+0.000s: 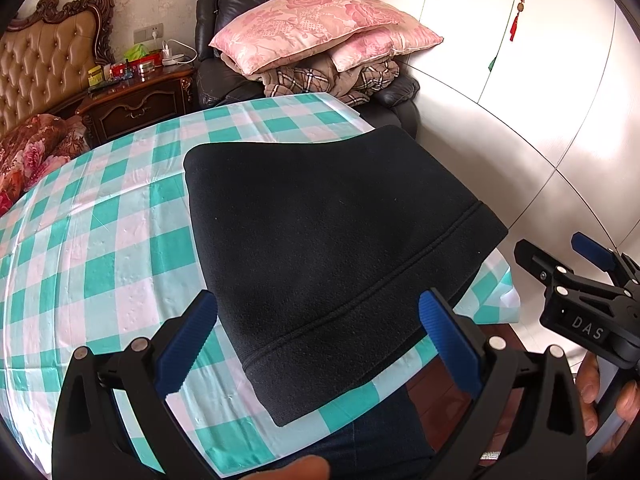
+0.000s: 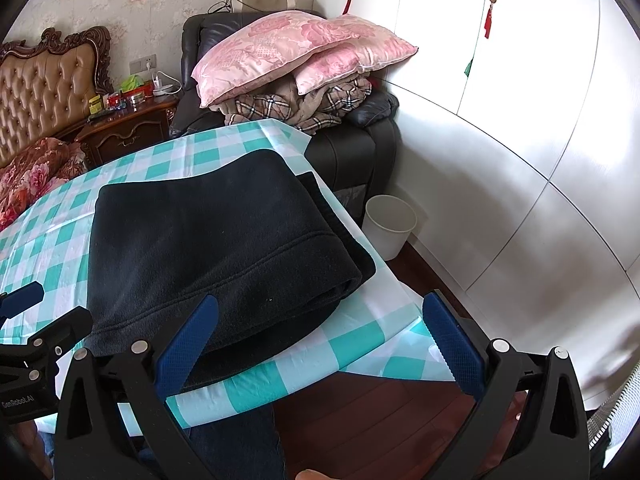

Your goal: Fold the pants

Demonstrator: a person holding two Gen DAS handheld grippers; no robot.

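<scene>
The folded black fleece pants (image 1: pixel 336 248) hide the green-checked tablecloth's (image 1: pixel 100 240) right edge, and small clutter on the dark wooden nightstand (image 1: pixel 136 100) is unreadable.

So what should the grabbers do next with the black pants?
Probably nothing more than backing away. The black pants already lie folded in a thick stack on the checked cloth, and both the left gripper and right gripper are open and empty.

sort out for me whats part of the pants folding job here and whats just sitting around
Part of the job:
black pants, folded on the checked tablecloth
left gripper, open
right gripper, open

Just lying about:
pink pillows
plaid blanket
white bin
nightstand clutter
</scene>
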